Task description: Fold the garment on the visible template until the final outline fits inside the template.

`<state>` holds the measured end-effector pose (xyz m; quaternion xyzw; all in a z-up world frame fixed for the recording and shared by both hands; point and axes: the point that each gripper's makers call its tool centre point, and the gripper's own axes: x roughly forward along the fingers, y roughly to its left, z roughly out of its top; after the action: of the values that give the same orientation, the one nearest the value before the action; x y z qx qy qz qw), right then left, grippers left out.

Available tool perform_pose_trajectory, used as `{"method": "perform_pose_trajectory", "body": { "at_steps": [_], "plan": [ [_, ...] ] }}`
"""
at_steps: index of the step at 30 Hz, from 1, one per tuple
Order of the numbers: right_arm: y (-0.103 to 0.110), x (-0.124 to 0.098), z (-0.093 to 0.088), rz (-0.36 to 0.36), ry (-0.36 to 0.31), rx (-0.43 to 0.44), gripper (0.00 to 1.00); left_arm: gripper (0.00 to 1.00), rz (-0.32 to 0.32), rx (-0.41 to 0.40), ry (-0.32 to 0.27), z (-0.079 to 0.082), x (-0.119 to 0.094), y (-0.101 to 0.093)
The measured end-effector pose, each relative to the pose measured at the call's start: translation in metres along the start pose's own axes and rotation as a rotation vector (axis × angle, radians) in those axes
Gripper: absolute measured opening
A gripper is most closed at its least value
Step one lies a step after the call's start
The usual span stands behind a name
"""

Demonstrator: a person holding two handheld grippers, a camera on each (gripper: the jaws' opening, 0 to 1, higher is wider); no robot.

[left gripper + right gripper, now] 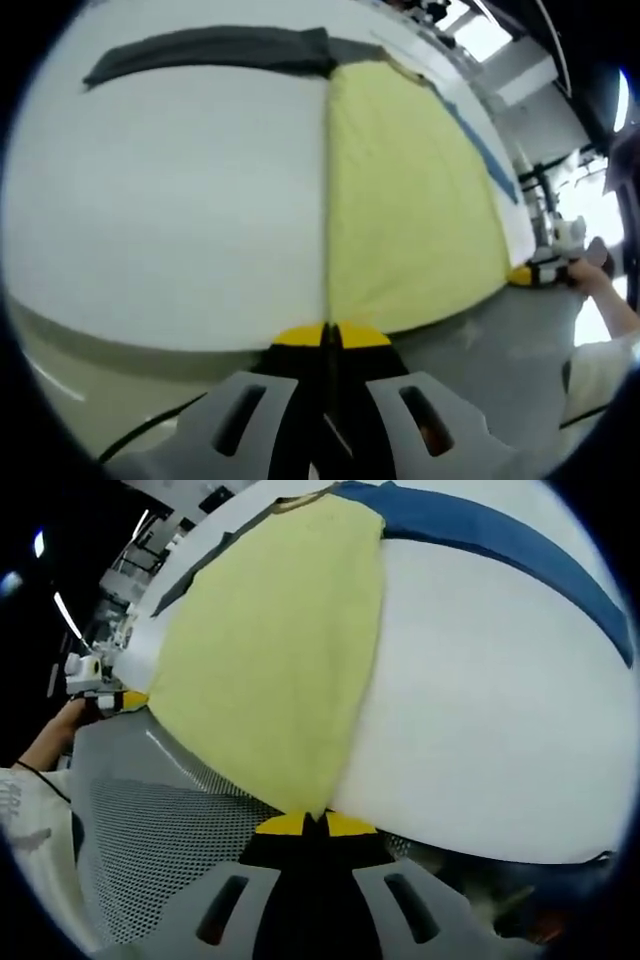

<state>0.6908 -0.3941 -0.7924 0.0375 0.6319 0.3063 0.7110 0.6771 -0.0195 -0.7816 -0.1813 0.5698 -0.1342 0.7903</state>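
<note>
Item: yellow garment (415, 200) — a pale yellow cloth lying flat on a white tabletop (170, 200), reaching the near edge where both grippers meet it. It spreads smoothly, without visible wrinkles; no sleeves or collar can be made out with certainty.

Left gripper (329, 338) — jaws pressed together with no gap, yellow tips at the near edge of the tabletop, clamped on one near corner of the yellow garment. In the left gripper view the cloth runs away to the right of a straight edge line.

Right gripper (315, 825) — jaws likewise closed tight, pinching the other near corner at the table's near edge. Seen from the left gripper view, it sits at the far end of the cloth's near hem (535, 272), with the person's hand (598, 268) behind it.

Reason for the hold, as judged: both near corners are gripped so the hem can be lifted evenly and carried over in one fold.

Template: not clearly identifiable. A blue strip (500, 540) lies along one side of the tabletop beyond the cloth, and a dark grey strip (210, 52) toward the far edge — either may mark the outline, but that cannot be confirmed.

Other: grey perforated floor mat (170, 850) below the table edge.
</note>
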Motion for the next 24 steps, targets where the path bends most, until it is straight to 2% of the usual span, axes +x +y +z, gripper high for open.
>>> {"method": "perform_pose_trajectory", "body": {
  "at_steps": [11, 13, 14, 20, 22, 24],
  "plan": [
    [-0.005, -0.008, -0.002, -0.023, -0.018, 0.02, 0.07, 0.0, -0.008, -0.01, 0.006, -0.003, -0.003, 0.001],
    [-0.004, -0.009, -0.002, -0.025, -0.02, 0.023, 0.07, 0.0, 0.014, 0.012, 0.036, -0.008, -0.006, 0.006],
    [-0.004, -0.011, -0.002, -0.028, -0.021, 0.022, 0.07, 0.0, 0.042, 0.05, 0.06, -0.013, -0.009, 0.013],
    [-0.004, -0.02, 0.0, -0.049, -0.046, 0.015, 0.06, 0.0, 0.036, 0.016, -0.003, -0.008, -0.024, 0.016],
    [-0.004, -0.023, 0.001, -0.064, -0.058, 0.009, 0.05, 0.0, 0.037, 0.024, -0.032, -0.003, -0.03, 0.012],
    [-0.004, -0.027, 0.002, -0.083, -0.062, -0.01, 0.05, 0.0, 0.036, 0.069, -0.068, 0.005, -0.035, 0.004]
  ]
}}
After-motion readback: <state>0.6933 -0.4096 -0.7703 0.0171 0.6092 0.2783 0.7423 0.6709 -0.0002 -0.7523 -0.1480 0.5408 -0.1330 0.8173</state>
